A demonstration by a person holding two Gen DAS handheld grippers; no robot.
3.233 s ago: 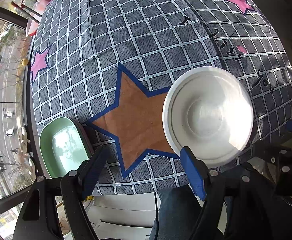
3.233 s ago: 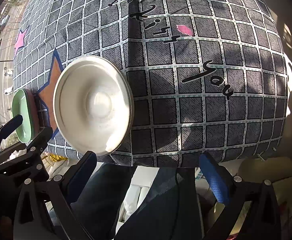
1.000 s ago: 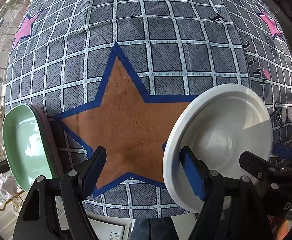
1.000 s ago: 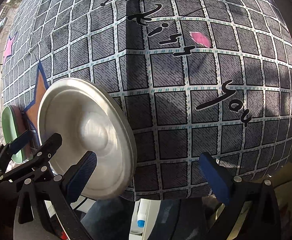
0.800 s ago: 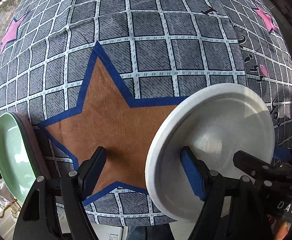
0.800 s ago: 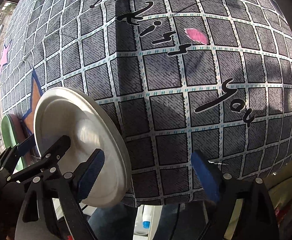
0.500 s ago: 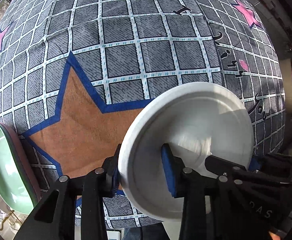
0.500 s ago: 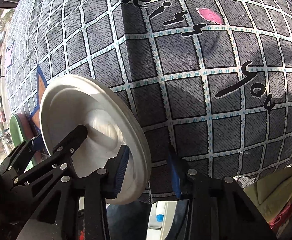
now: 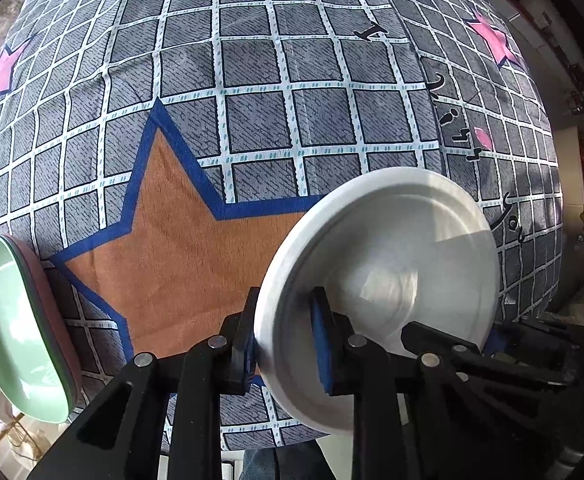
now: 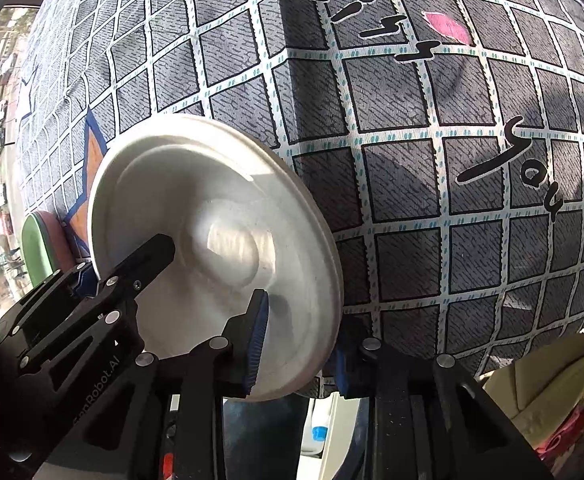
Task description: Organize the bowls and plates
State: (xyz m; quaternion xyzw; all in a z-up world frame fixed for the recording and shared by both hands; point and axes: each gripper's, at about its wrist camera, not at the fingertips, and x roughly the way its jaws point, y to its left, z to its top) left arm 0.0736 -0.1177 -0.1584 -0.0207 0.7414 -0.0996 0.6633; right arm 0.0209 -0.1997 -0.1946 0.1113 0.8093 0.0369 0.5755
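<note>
A white round plate (image 9: 391,272) (image 10: 220,240) sits at the near edge of the table, its near side tipped up off the cloth. My left gripper (image 9: 284,340) is shut on the plate's left rim, one blue pad under it and one inside. My right gripper (image 10: 299,352) has the opposite rim between its blue pads; its jaws are closing and the pads press on the rim. Each gripper shows in the other's view: the right gripper (image 9: 487,344) and the left gripper (image 10: 132,272). A green plate (image 9: 8,312) (image 10: 36,248) lies on a pink one at the table's left edge.
A grey checked tablecloth (image 9: 252,100) with an orange star (image 9: 180,248), pink stars and black lettering covers the table. The near table edge runs just under both grippers. A person's jeans (image 10: 260,432) show below it. A window lies beyond the left edge.
Both grippers came down toward the white plate and closed on its opposite rims. The plate's near side has tilted up from lying flat. The green and pink plates have not moved.
</note>
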